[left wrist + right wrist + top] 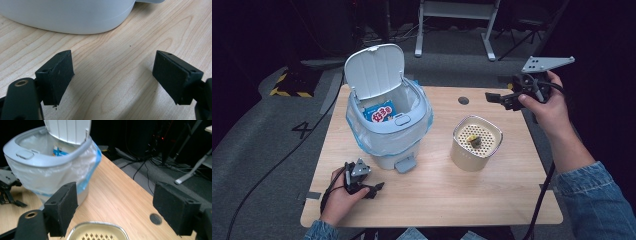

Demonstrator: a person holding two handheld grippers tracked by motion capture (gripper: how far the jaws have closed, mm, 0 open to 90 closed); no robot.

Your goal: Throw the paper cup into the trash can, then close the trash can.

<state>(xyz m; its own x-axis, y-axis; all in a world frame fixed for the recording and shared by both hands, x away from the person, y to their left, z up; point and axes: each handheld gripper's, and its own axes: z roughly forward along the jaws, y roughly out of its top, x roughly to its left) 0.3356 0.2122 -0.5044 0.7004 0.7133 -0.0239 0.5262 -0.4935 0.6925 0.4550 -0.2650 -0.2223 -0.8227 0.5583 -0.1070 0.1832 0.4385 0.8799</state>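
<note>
A pale blue pedal bin (387,125) stands at the table's left with its lid (374,70) up, a plastic liner inside and a blue packet (379,112) in it. To its right sits a cream container (476,142) with a perforated insert and a small yellowish scrap (472,140) on top. My left gripper (378,188) rests on the table in front of the bin, open and empty; the left gripper view shows its jaws (113,65) wide apart beside the bin's base (70,15). My right gripper (494,99) hangs open and empty above the far right edge, looking over the container's rim (97,230) toward the bin (50,170).
The wooden table (437,190) has a cable hole (463,100) near its far edge. The bin's pedal (405,164) sticks out toward the front. Cables trail from both grippers. A dark floor and a desk frame (457,20) lie beyond the table.
</note>
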